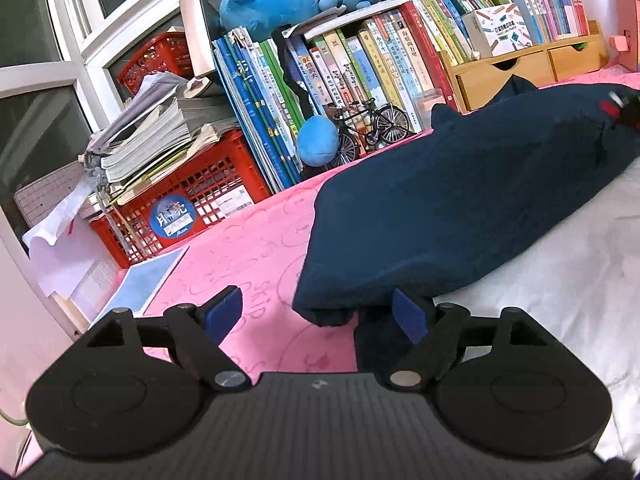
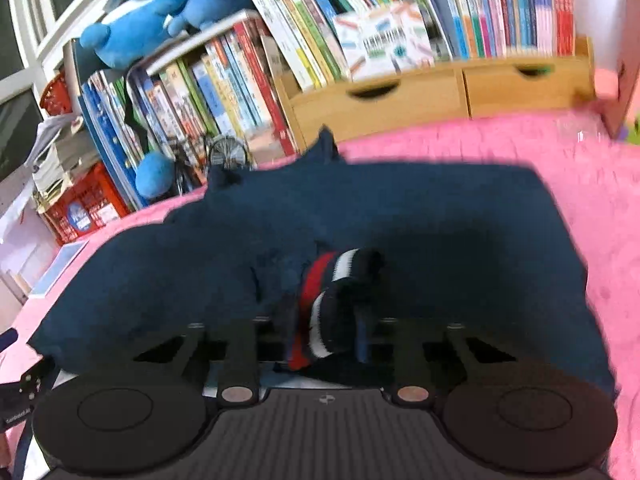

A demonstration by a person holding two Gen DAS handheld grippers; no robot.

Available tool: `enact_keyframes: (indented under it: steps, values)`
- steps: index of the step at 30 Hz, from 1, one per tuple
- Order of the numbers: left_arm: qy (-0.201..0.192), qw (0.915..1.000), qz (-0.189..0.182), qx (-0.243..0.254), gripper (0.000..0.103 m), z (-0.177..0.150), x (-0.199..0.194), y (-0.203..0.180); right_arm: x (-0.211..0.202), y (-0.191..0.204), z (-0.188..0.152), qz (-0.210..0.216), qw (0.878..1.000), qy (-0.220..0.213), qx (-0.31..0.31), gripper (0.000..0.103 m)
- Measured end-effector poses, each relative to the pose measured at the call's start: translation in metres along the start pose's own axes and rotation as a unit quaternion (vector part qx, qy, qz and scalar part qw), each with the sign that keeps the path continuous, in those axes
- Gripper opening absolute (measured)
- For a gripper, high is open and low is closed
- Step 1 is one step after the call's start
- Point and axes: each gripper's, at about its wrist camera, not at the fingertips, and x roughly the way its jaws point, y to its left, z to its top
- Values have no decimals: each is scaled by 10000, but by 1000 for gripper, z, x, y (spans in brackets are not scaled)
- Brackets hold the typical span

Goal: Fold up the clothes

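Meanwhile right tongs [image 2: 324, 320] clamp striped cuff [image 2: 324, 300]; left tongs [image 1: 316, 316] gape.

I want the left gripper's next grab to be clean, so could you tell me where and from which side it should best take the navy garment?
Probably the near rolled corner of the navy garment, which bulges off the pink cover. Come in low from the near side, one pad under the roll and one over it. The open left gripper already faces it, and the right gripper pinches the striped cuff at the far end.

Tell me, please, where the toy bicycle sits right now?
In the left wrist view the toy bicycle stands at centre on the pink cloth, before the upright books, beside a blue plush and just behind the navy garment.
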Motion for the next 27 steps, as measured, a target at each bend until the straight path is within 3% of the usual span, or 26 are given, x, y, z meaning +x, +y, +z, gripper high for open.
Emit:
enact_keyframes:
  steps: [6, 10, 15, 20, 22, 25, 27]
  values:
    - [134, 9996, -76, -224, 85, 10, 14, 2, -3, -4, 38, -413, 9974, -569, -186, 22]
    - [504, 9985, 174, -76, 85, 12, 28, -5, 3, -12, 49, -811, 9930, -778, -363, 22]
    - [561, 9981, 158, -209, 88, 9, 30, 6, 24, -38, 33, -866, 9954, -401, -91, 22]
    - [590, 9979, 175, -190, 103, 4, 35, 16, 38, -53, 12, -972, 9949, -251, -18, 25]
    - [626, 9977, 170, -214, 103, 5, 38, 18, 42, -58, 10, -943, 9953, -218, 22, 26]
    - [625, 9978, 157, -127, 101, 5, 32, 17, 44, -60, 15, -1018, 9947, -132, -43, 35]
    - [600, 9981, 98, 13, 100, 4, 18, 20, 35, -58, 18, -1236, 9920, -136, -212, 53]
